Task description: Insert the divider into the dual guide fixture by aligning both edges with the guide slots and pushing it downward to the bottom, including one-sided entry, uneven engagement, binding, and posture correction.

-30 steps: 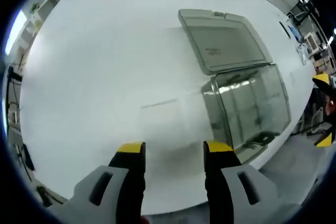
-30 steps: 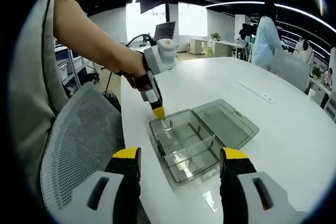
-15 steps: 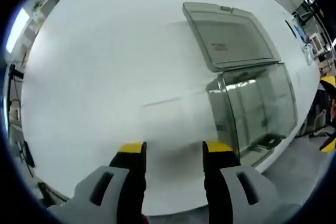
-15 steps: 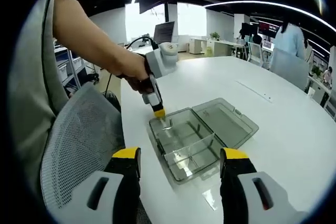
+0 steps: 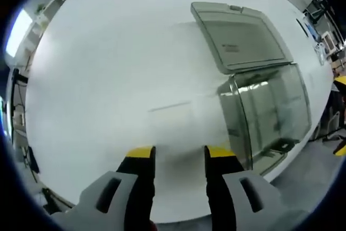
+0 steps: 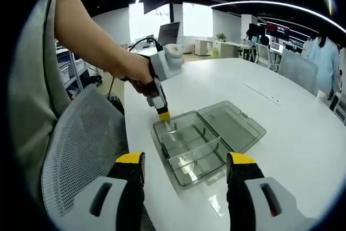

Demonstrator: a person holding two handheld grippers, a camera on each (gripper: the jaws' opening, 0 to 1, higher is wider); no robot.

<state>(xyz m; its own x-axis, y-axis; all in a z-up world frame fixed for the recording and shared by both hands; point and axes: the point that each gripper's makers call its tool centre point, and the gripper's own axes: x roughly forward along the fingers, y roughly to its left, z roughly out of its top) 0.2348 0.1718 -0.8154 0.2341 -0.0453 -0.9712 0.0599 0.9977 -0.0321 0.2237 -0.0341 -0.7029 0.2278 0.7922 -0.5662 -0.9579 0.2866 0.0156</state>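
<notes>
A clear plastic box (image 6: 190, 150), the guide fixture, lies open on the white table (image 5: 102, 52) with its lid (image 6: 233, 127) folded flat. A clear partition (image 6: 201, 153) crosses its inside. In the left gripper view the box (image 5: 270, 112) and lid (image 5: 240, 36) lie to the right of my left gripper (image 5: 180, 152). Its jaws stand apart, and a faint clear sheet (image 5: 184, 128), the divider, shows just beyond them; contact is unclear. The left gripper (image 6: 162, 115) points down at the box's far left corner, with a clear glint (image 6: 171, 128) below its tip. My right gripper (image 6: 186, 159) hangs open and empty.
The table's edge (image 5: 254, 179) runs close beside the box. A grey mesh chair (image 6: 81, 144) stands by that edge. A person's arm (image 6: 97, 41) holds the left gripper. Desks and a standing person (image 6: 324, 52) fill the far room.
The left gripper's jaws have drawn a little closer together. Its view has drifted slightly, so the box sits further right. The right gripper's jaws have not moved.
</notes>
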